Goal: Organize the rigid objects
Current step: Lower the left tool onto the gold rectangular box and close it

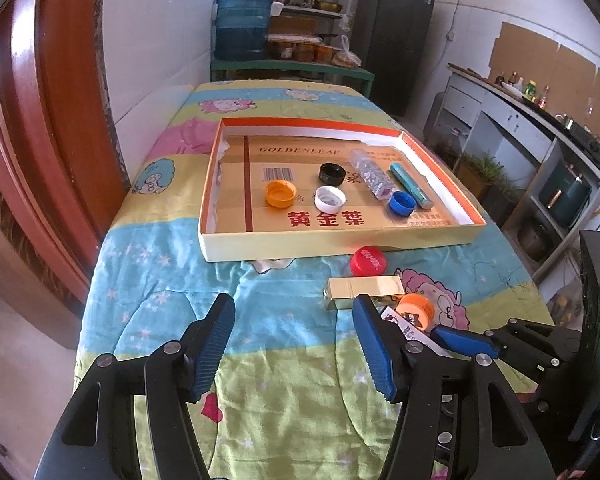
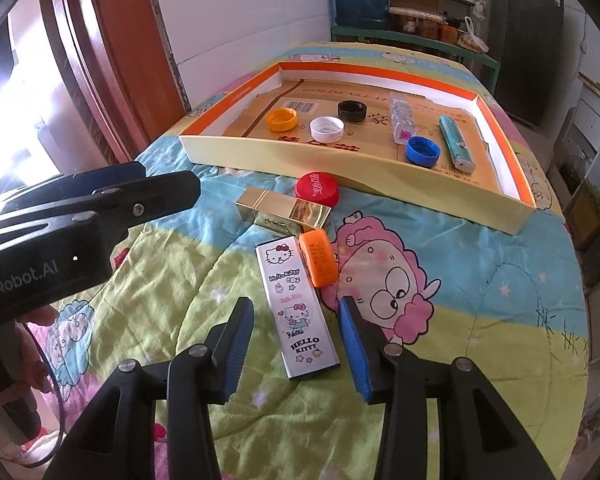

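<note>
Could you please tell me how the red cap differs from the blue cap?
The red cap lies on the quilt outside the tray; the blue cap lies inside it. The red cap shows its printed top, while the blue cap shows its hollow inside. Both are round bottle caps.

Hello Kitty box point(image 1: 414, 330) mostly hidden behind left gripper's point(image 1: 296, 344) right finger point(image 1: 374, 350) in left wrist view. Orange cap point(image 1: 418, 309) partly covered there too. Gold box's point(image 1: 364, 291) near end hidden by that finger. Tray's point(image 2: 356, 168) near wall blocked part of printed floor lettering in right wrist view. Shelf items point(image 1: 308, 50) too small to identify. Right gripper point(image 1: 466, 340) cut short by frame's edge.
</note>
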